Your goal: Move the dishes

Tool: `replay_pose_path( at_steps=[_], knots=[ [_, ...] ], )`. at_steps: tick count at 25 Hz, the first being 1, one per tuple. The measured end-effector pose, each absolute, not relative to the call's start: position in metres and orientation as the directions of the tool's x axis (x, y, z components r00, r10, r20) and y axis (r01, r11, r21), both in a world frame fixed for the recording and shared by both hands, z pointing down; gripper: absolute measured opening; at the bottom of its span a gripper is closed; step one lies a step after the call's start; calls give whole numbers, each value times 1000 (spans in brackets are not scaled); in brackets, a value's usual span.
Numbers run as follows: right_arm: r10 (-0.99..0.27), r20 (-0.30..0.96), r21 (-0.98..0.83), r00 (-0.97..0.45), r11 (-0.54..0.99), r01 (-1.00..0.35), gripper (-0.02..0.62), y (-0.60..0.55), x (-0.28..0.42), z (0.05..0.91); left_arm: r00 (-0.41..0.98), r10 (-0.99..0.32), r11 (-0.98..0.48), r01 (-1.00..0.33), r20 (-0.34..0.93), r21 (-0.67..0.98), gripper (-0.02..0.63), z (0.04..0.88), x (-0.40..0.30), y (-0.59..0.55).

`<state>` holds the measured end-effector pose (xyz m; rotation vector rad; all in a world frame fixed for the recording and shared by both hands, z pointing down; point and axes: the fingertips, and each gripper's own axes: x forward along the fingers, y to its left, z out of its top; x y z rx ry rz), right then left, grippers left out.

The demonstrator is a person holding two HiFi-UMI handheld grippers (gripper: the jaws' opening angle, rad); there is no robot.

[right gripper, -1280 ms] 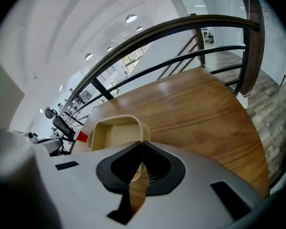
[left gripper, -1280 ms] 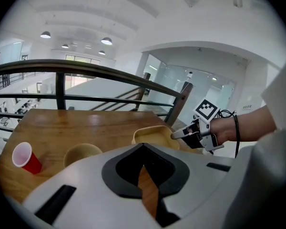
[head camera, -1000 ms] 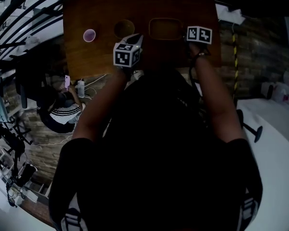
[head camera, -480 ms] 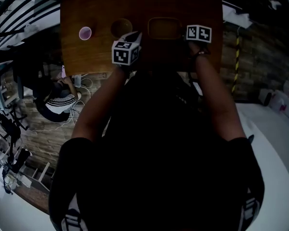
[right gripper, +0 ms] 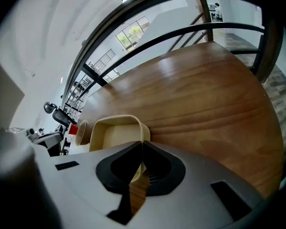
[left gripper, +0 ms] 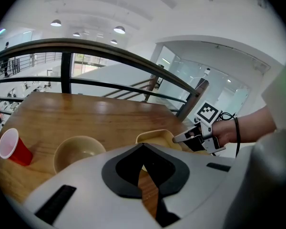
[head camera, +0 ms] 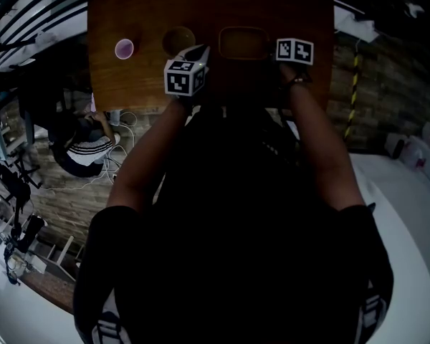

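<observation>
**Right gripper on the dish, left one empty near the bowl**

The right gripper (right gripper: pixel 142 145) has its jaws pinched on the near right corner of the dish (right gripper: pixel 115 133). A strip of the cream wall shows in the slot between the pads. That corner is the part of the rim nearest the person, so I judge the grip was taken there to lift or drag the dish without reaching across it. The dish sits flat on the table (right gripper: pixel 207 104), not raised.

The left gripper (left gripper: pixel 143 147) has its jaws closed with nothing between them, and only bare wood shows through the gap. It hangs above the near edge of the table, aimed between the bowl (left gripper: pixel 79 151) and the dish (a position that would suit either). It would have to open before it could take a rim.

3 things stand in a row on the table. The red cup (left gripper: pixel 13 148) is on the left, the bowl is just beside it, and the dish is on the right, a little apart from the bowl. The wood to the right of the dish and beyond it is bare. The bowl is its nearest neighbour on the left, so a leftward slide risks a knock. A dark rail (left gripper: pixel 109 56) curves round the far side of the table and limits any move that way.
</observation>
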<state>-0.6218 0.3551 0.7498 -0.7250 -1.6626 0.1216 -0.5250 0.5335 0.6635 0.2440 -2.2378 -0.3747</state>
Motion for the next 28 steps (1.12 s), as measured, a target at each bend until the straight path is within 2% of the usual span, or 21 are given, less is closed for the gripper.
replay_pose_path(
  at_steps=[10, 15, 28],
  knots=[
    [542, 839, -491, -49, 792, 362, 23, 360, -622, 750, -618, -305, 937, -56, 725, 346, -5, 666, -521, 531],
    [551, 832, -495, -65, 791, 360, 51, 357, -624, 746, -617, -301, 939, -60, 727, 338, -5, 664, -521, 530],
    [575, 800, -453, -171, 766, 456, 47, 364, -620, 684, -683, -320, 935, -113, 657, 337, -5, 623, -510, 544]
  ],
)
